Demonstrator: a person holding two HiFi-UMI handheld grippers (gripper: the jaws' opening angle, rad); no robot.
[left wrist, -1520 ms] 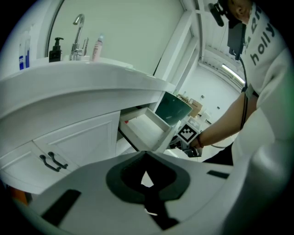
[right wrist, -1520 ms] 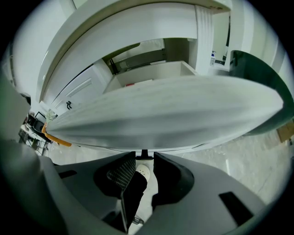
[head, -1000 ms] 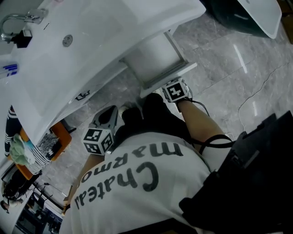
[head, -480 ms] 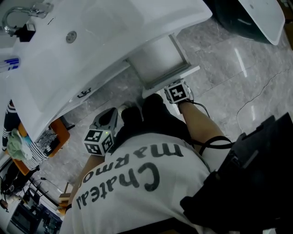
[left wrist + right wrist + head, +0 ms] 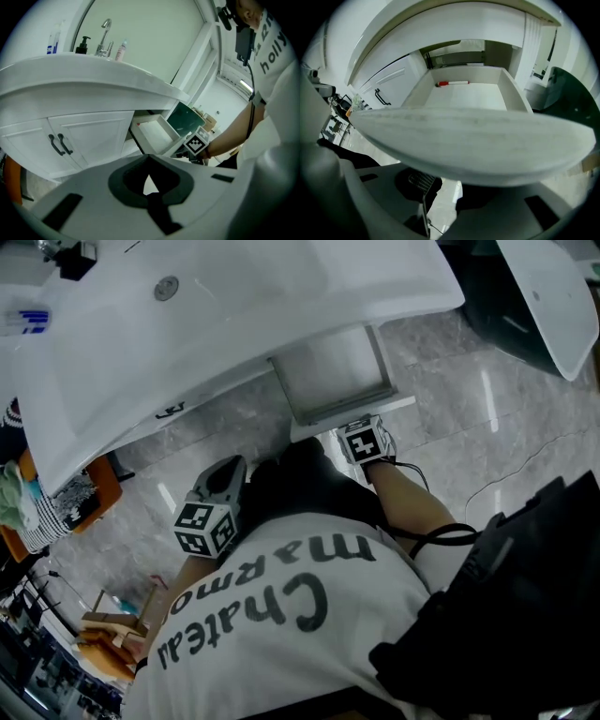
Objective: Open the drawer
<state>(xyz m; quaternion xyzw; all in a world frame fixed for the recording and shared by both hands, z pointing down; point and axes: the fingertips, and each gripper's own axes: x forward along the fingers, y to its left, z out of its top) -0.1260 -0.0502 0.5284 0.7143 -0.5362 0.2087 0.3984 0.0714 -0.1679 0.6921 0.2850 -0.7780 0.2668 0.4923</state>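
Observation:
The white drawer of the vanity stands pulled out below the sink. A red pen lies at the back of its pale inside. Its front panel fills the middle of the right gripper view. My right gripper sits right at that panel's lower edge. Its jaws are opening; floor shows between them and their tips are hidden behind the panel. My left gripper hangs apart to the left, over the floor, with its jaws together on nothing.
Left of the drawer are two cabinet doors with black handles. A faucet and bottles stand on the sink top. A dark green container stands right of the vanity. An orange stand is at the left. The floor is grey marble.
The head view has swung, so the sink and drawer sit further right and higher in it. Both grippers rolled a little and stayed in place. The drawer stands out as before.

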